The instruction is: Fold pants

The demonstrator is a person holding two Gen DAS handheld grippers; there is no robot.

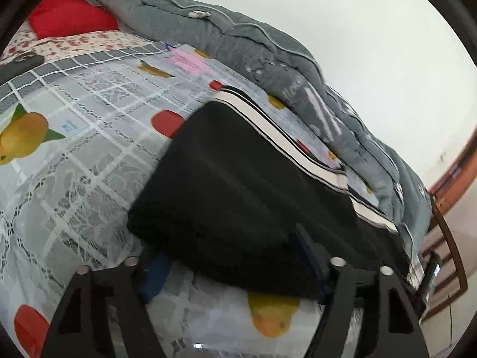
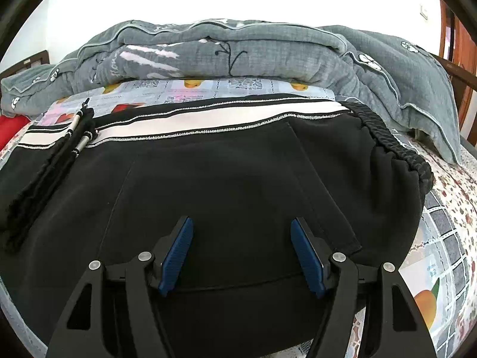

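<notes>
Black pants [image 1: 238, 194] with a white side stripe [image 1: 277, 131] lie on the fruit-print bed sheet [image 1: 74, 164]. In the left wrist view their near edge drapes over my left gripper [image 1: 226, 253], whose fingers are spread wide; the fingertips are partly hidden under the cloth. In the right wrist view the pants [image 2: 223, 173] fill the middle, with the elastic waistband [image 2: 396, 146] at right and black drawstrings [image 2: 59, 149] at left. My right gripper [image 2: 241, 223] is open, its blue pads [image 2: 176, 253] resting just above the black cloth, holding nothing.
A grey quilt [image 2: 238, 50] is bunched along the far side of the bed. A red pillow [image 1: 71, 15] lies at the head. A wooden bed rail [image 1: 447, 238] runs at the far right. A white wall stands behind.
</notes>
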